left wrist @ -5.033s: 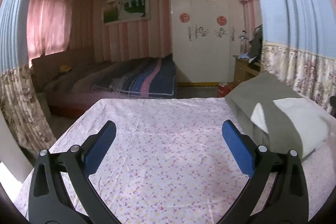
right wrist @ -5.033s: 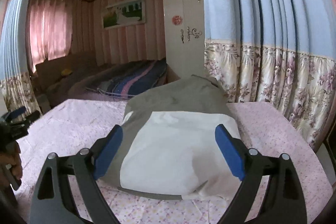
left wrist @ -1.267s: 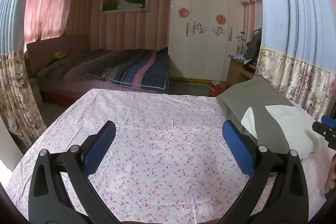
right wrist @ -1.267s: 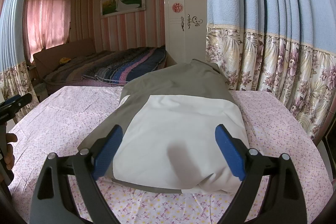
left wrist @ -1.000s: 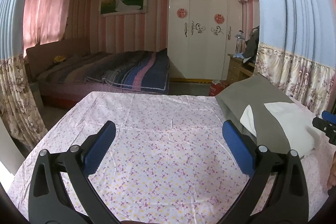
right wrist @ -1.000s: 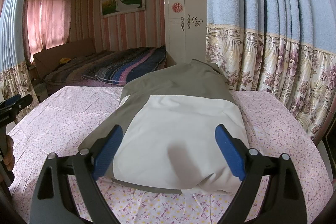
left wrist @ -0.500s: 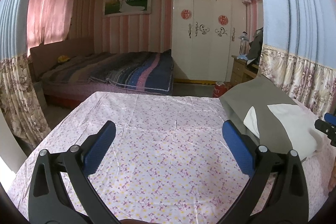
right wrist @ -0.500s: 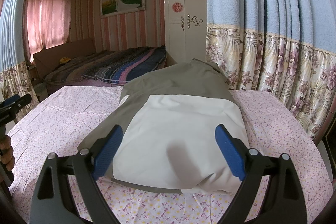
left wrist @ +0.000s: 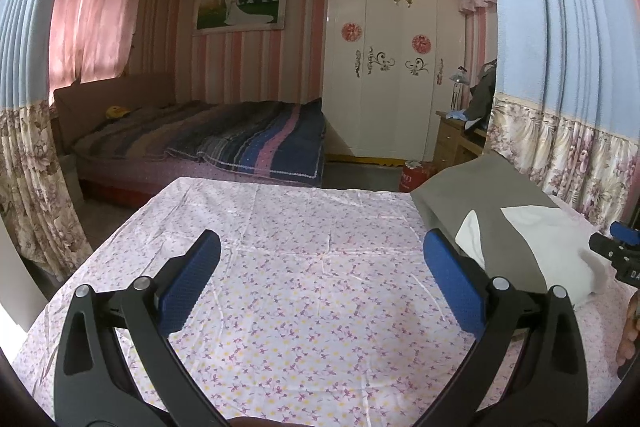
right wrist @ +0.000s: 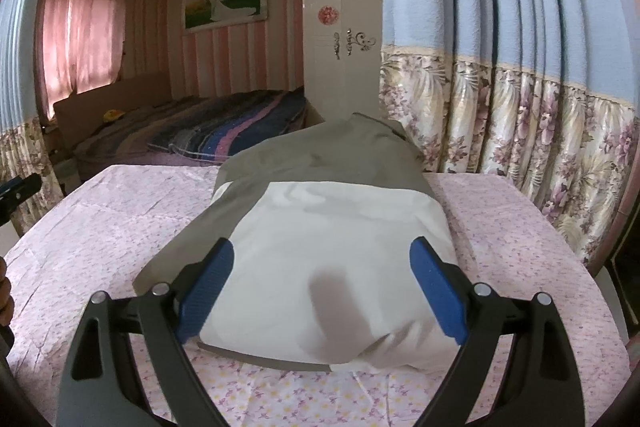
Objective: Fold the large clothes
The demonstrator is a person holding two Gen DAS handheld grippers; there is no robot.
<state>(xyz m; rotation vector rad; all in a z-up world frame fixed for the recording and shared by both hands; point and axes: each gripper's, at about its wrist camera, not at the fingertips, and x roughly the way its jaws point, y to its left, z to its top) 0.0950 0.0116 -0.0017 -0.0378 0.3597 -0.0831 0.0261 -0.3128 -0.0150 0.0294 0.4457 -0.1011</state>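
Only right view, whole folded garment; left view, dresser

A home bedroom: a bed with a striped quilt stands against pink-striped walls, beside a white wardrobe, with a wedding photo hung above, pink curtains at the window, and a floral sheet spread in front.

A bed with a floral sheet bears a folded grey-and-white garment near its curtain-side edge.
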